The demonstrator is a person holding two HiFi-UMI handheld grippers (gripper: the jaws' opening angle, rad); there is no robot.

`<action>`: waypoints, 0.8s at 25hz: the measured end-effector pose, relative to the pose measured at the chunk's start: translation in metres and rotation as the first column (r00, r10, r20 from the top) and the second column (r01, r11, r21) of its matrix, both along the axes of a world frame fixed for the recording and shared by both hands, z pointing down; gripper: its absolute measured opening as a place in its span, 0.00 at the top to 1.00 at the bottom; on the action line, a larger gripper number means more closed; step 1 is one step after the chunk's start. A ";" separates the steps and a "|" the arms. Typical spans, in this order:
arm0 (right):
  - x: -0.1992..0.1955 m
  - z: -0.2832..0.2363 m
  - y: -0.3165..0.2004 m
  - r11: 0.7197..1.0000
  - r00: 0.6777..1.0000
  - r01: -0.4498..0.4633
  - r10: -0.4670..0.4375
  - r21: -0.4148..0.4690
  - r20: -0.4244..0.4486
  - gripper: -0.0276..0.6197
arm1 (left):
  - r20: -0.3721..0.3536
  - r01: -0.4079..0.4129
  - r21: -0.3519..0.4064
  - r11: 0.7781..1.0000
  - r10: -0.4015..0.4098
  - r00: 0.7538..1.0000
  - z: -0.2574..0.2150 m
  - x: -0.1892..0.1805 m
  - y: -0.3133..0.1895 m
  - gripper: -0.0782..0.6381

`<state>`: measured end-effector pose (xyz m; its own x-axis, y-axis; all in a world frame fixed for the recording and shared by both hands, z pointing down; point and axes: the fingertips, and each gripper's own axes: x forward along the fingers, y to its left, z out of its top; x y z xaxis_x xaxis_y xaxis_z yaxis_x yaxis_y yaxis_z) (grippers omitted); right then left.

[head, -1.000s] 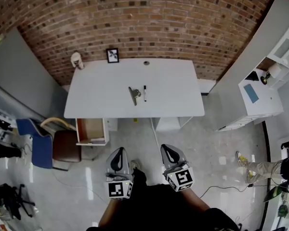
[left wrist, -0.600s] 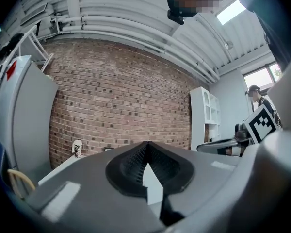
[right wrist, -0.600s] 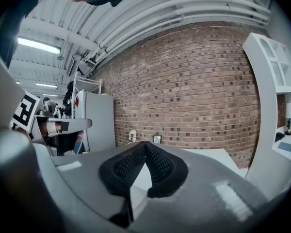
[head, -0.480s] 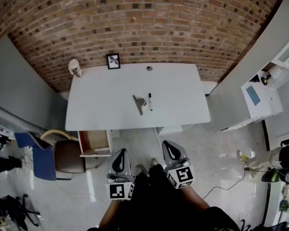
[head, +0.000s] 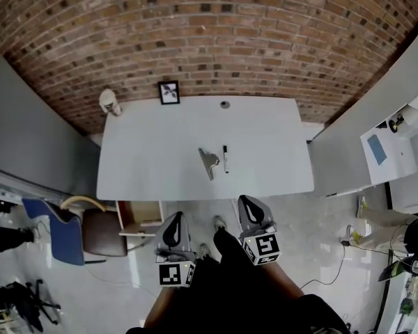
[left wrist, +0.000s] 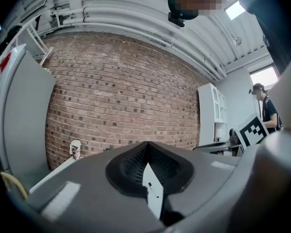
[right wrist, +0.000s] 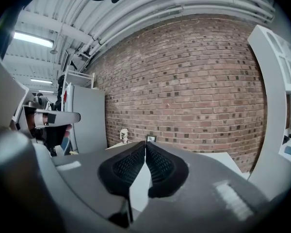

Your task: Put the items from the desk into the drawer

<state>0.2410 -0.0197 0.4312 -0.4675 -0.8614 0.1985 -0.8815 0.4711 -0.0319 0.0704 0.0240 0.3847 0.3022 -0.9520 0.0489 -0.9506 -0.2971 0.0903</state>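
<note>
White desk against the brick wall, two grippers carried low before its near edge.

Both hands are held side by side at the waist. The left gripper points level at the desk and the right gripper dips slightly. Each has its jaws closed together with nothing between them. On the desk, right of its middle, lie a metal binder clip and a black pen, close beside each other. The open drawer juts out under the desk's left front. Compared with a second ago, the desk sits nearer and larger, its front edge now almost over the gripper tips, and less of the drawer shows.
</note>
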 end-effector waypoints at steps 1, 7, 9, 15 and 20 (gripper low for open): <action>0.000 0.002 -0.011 1.000 1.000 0.001 -0.001 -0.006 0.000 0.92 | -0.002 0.003 -0.006 1.000 -0.003 1.000 0.001 0.000 -0.010 0.86; 0.001 0.021 -0.070 0.998 1.000 0.014 -0.013 -0.065 0.004 0.80 | -0.012 0.014 -0.004 1.000 -0.014 1.000 -0.005 0.007 -0.068 0.86; 0.002 0.030 -0.087 0.996 1.000 0.018 -0.018 -0.090 0.005 0.79 | -0.012 0.013 -0.010 1.000 -0.013 1.000 -0.005 0.010 -0.083 0.86; 0.004 0.066 -0.130 0.986 1.000 0.011 -0.015 -0.166 -0.022 0.79 | -0.011 0.012 -0.022 1.000 -0.013 1.000 -0.004 0.021 -0.118 0.86; 0.008 0.114 -0.156 0.957 0.999 -0.001 -0.011 -0.291 -0.040 0.79 | -0.019 0.019 -0.035 0.999 -0.020 1.000 0.001 0.028 -0.138 0.86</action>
<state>0.2489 -0.1755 0.5453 -0.4578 -0.7617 0.4585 -0.8827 0.4508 -0.1326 0.0985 -0.1140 0.3860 0.2848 -0.9555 0.0769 -0.9542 -0.2748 0.1185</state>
